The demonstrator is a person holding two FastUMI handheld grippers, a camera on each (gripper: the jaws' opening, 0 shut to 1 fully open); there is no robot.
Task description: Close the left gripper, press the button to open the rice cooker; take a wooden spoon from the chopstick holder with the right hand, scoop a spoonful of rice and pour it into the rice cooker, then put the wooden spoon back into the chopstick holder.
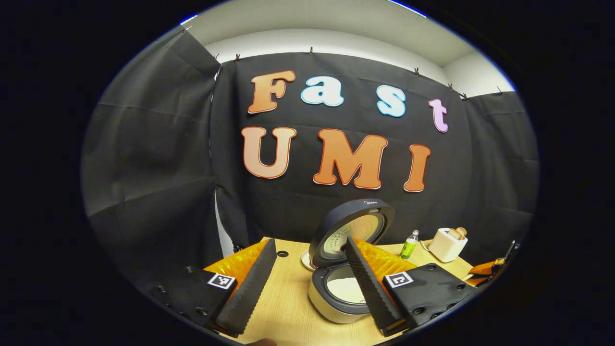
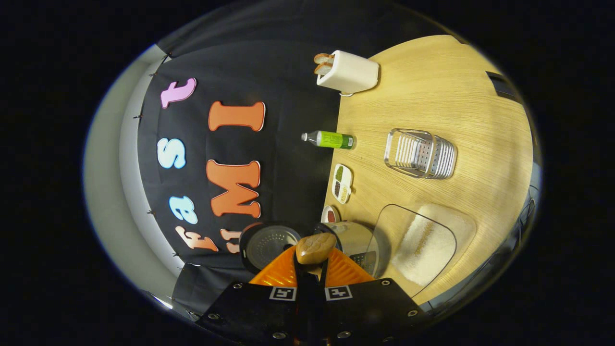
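the right tool [image 2: 311, 269] is shut tight on the brown wooden spoon [image 2: 315, 248], tipped sideways over the open grey rice cooker [image 1: 342, 283] low in the frame. the left tool [image 1: 307, 283] hangs wide open, holding nothing. rice may miss the pot and fall on the bench [image 2: 432, 86].

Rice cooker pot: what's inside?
The open grey rice cooker holds a layer of white rice. The left gripper's finger covers the pot's right side, so that part is hidden.
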